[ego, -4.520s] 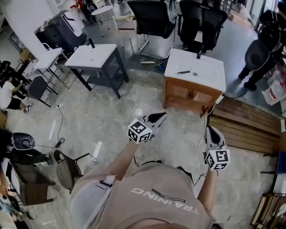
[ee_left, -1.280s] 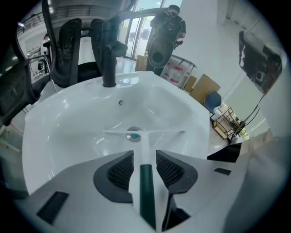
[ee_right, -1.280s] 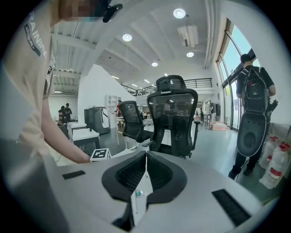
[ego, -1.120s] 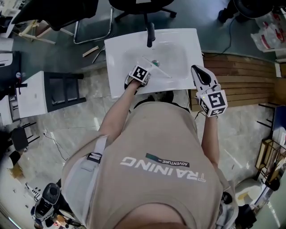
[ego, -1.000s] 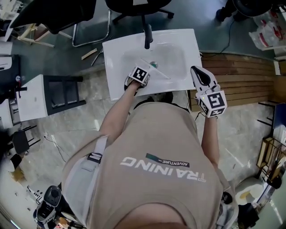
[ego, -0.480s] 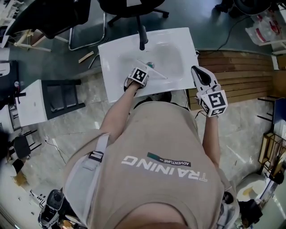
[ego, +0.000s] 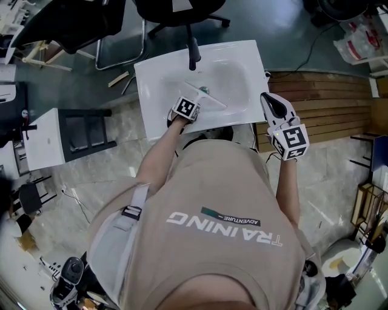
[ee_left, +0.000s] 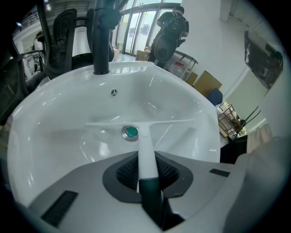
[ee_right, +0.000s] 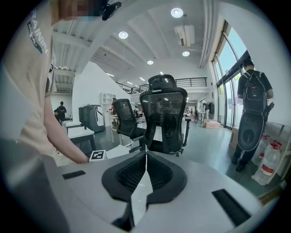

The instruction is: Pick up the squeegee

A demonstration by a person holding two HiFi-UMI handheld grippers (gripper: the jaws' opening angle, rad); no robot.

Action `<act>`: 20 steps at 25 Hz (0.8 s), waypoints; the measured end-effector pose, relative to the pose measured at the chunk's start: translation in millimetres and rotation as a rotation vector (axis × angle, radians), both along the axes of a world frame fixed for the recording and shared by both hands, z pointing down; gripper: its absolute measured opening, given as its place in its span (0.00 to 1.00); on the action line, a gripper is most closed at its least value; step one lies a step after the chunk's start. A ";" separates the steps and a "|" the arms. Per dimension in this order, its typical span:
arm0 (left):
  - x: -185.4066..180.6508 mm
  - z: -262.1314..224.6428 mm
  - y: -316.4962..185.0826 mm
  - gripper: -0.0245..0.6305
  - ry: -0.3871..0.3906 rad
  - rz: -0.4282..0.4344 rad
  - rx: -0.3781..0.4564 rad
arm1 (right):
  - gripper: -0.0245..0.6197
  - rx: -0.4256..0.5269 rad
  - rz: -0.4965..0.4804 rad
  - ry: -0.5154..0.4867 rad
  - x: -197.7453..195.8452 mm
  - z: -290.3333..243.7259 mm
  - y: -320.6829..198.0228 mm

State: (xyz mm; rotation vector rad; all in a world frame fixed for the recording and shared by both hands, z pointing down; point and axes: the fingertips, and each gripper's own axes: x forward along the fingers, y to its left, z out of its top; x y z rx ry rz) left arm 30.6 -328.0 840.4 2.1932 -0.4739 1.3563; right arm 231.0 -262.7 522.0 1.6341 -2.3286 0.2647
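Note:
The squeegee point(ego: 210, 100) is white with a dark green grip end and lies in the white sink basin point(ego: 157, 79), its blade across the drain point(ee_left: 131, 132). My left gripper point(ego: 195, 100) points steeply down into the basin. Its jaws are closing, and in the left gripper view the squeegee point(ee_left: 146, 146) handle runs between the pads point(ee_left: 127, 172), which touch it on both sides. My right gripper point(ego: 267, 98) hovers off the sink's right edge. In the right gripper view its jaws point(ee_right: 146, 157) meet at the tips with nothing in them.
A black faucet point(ego: 193, 53) stands at the back of the basin. Office chairs point(ego: 182, 9) stand beyond the sink, wooden boards point(ego: 321, 103) lie to its right, and a low table point(ego: 36, 136) is at the left. A person with a backpack point(ee_right: 254, 104) stands by the windows.
Since several seconds ago I have come up to the sink. Over the last second the left gripper stays at the squeegee handle and the right gripper hardly shifts.

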 end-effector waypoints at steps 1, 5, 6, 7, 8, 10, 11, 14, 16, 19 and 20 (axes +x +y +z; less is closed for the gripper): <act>-0.8 -3.9 0.7 0.13 0.011 -0.006 0.012 | 0.09 -0.001 -0.004 -0.002 0.7 1.1 0.2; -5.2 -26.9 1.0 0.13 0.062 -0.039 0.059 | 0.09 0.001 -0.023 -0.016 2.5 3.4 -4.0; -7.4 -33.8 -0.8 0.13 0.076 -0.055 0.073 | 0.09 0.004 -0.030 -0.019 1.8 3.8 -6.3; -10.0 -40.8 -3.2 0.13 0.088 -0.074 0.088 | 0.09 0.007 -0.038 -0.022 0.5 4.2 -8.8; -13.3 -47.9 -5.7 0.13 0.098 -0.094 0.106 | 0.09 0.009 -0.047 -0.025 -1.2 4.6 -11.2; -21.6 -62.1 -10.3 0.13 0.113 -0.136 0.147 | 0.09 0.011 -0.068 -0.032 -5.8 4.8 -15.3; -26.5 -68.2 -12.2 0.13 0.121 -0.158 0.163 | 0.09 0.011 -0.081 -0.034 -8.3 4.5 -17.5; -42.6 -79.8 -17.7 0.13 0.144 -0.223 0.199 | 0.09 0.014 -0.125 -0.041 -16.9 4.0 -27.0; -52.3 -94.0 -21.7 0.13 0.152 -0.247 0.234 | 0.09 0.019 -0.152 -0.046 -23.3 4.6 -34.6; -67.8 -121.6 -23.3 0.13 0.176 -0.283 0.289 | 0.09 0.030 -0.190 -0.048 -35.9 2.9 -43.0; -73.0 -131.3 -23.7 0.13 0.192 -0.304 0.304 | 0.09 0.035 -0.204 -0.047 -40.5 1.6 -45.5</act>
